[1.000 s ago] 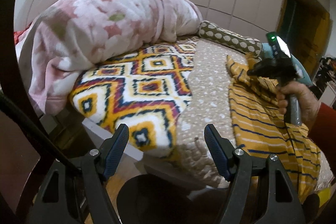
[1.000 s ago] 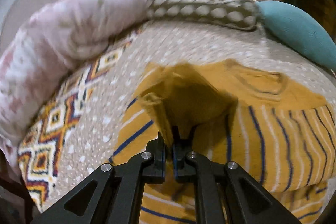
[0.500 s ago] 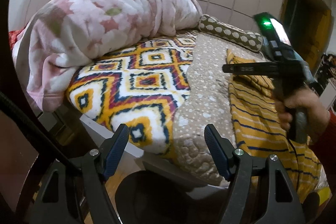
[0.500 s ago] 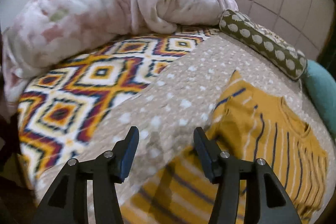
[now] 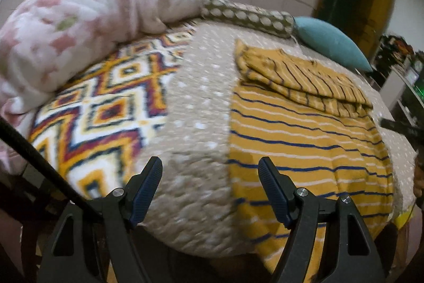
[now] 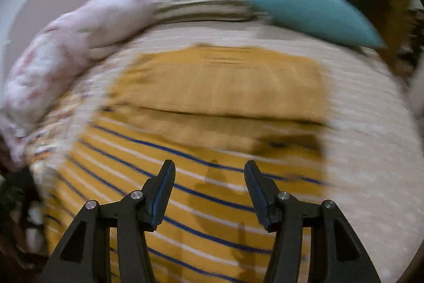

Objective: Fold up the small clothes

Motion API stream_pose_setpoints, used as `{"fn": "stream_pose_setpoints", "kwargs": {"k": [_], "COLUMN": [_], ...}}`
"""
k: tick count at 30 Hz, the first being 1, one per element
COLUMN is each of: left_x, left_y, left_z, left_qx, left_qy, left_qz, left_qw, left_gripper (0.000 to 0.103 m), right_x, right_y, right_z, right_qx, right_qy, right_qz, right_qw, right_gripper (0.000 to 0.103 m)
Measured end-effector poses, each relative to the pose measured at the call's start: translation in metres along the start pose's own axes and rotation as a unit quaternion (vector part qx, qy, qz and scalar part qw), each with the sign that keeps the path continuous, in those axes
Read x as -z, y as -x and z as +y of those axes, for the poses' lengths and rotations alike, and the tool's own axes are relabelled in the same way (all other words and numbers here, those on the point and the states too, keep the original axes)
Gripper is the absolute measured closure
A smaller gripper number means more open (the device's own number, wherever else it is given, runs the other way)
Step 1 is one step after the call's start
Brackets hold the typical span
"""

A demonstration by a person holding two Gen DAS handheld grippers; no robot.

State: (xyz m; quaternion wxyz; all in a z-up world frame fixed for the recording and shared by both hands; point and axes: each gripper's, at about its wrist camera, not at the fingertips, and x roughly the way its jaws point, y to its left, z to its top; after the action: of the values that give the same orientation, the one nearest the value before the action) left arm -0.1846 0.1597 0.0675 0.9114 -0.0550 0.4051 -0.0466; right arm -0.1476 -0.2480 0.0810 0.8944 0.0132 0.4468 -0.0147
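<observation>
A mustard-yellow shirt with blue and white stripes (image 5: 304, 139) lies flat on the beige dotted bedspread (image 5: 201, 102). Its far part is folded over toward me as a band (image 5: 299, 78). In the blurred right wrist view the shirt (image 6: 212, 155) fills the middle, with the folded band (image 6: 220, 86) across its far side. My left gripper (image 5: 210, 190) is open and empty above the near bed edge, at the shirt's left side. My right gripper (image 6: 209, 192) is open and empty, low over the shirt's striped body.
A pink floral duvet (image 5: 79, 25) is heaped at the far left of the bed. A diamond-patterned blanket (image 5: 106, 110) lies left of the bedspread. A dotted bolster (image 5: 246, 16) and a teal cushion (image 5: 331, 43) line the far edge. Wardrobe doors stand behind.
My right gripper let go of the shirt's far part, opened, and pulled back over the striped body. The folded band now lies flat. My left gripper swung right toward the shirt.
</observation>
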Motion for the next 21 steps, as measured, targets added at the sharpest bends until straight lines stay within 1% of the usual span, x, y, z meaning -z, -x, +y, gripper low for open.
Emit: {"fn": "stream_pose_setpoints", "kwargs": {"k": [1,2,3,5,7,8,9,10,11,12,13,14,15,17,18,21], "left_x": [-0.003,-0.004,-0.005,-0.006,-0.005,-0.004,-0.004,-0.003,-0.002,-0.001,0.000,0.002,0.004,0.012,0.015,0.033], "left_y": [-0.009,-0.016,-0.023,-0.039,-0.054,-0.058,-0.060,-0.061,-0.061,-0.061,-0.060,-0.057,-0.054,-0.047,-0.044,-0.032], "left_z": [-0.006,-0.010,-0.014,-0.020,-0.023,-0.024,-0.025,-0.028,-0.031,-0.033,-0.033,-0.031,-0.029,-0.023,-0.022,-0.021], "left_qx": [0.009,0.012,0.016,0.032,0.042,0.045,0.045,0.040,0.032,0.027,0.024,0.032,0.040,0.059,0.065,0.077], "left_qy": [-0.005,-0.008,-0.009,-0.008,0.004,0.006,0.005,-0.001,-0.008,-0.013,-0.015,-0.010,-0.003,0.018,0.024,0.036], "left_qz": [0.012,0.021,0.029,0.050,0.072,0.073,0.072,0.070,0.070,0.071,0.072,0.073,0.074,0.077,0.078,0.080], "left_qw": [0.9999,0.9997,0.9994,0.9982,0.9965,0.9963,0.9964,0.9968,0.9970,0.9970,0.9970,0.9968,0.9964,0.9951,0.9946,0.9931], "left_gripper": [0.029,0.029,0.029,0.029,0.029,0.029,0.030,0.032,0.037,0.048,0.054,0.058,0.063,0.065,0.066,0.066], "right_x": [0.007,0.015,0.025,0.048,0.065,0.071,0.078,0.084,0.087,0.091,0.093,0.095,0.095,0.098,0.099,0.105], "right_y": [0.005,0.010,0.014,0.018,0.016,0.013,0.010,0.005,0.001,-0.003,-0.006,-0.007,-0.009,-0.012,-0.016,-0.023], "right_z": [-0.016,-0.033,-0.052,-0.085,-0.099,-0.102,-0.104,-0.102,-0.098,-0.093,-0.087,-0.082,-0.075,-0.067,-0.062,-0.056], "right_qx": [0.011,0.012,0.004,-0.038,-0.074,-0.087,-0.101,-0.117,-0.130,-0.143,-0.154,-0.164,-0.184,-0.217,-0.239,-0.268], "right_qy": [-0.013,-0.030,-0.054,-0.116,-0.148,-0.158,-0.165,-0.171,-0.173,-0.175,-0.175,-0.173,-0.173,-0.179,-0.186,-0.201], "right_qz": [0.000,0.002,0.005,0.009,0.010,0.011,0.012,0.013,0.015,0.014,0.011,0.009,0.007,0.009,0.013,0.017], "right_qw": [1.000,0.999,0.999,0.993,0.986,0.984,0.981,0.978,0.976,0.974,0.972,0.971,0.968,0.959,0.953,0.942], "right_gripper": [0.044,0.044,0.044,0.044,0.044,0.044,0.044,0.044,0.044,0.044,0.044,0.044,0.044,0.044,0.044,0.045]}}
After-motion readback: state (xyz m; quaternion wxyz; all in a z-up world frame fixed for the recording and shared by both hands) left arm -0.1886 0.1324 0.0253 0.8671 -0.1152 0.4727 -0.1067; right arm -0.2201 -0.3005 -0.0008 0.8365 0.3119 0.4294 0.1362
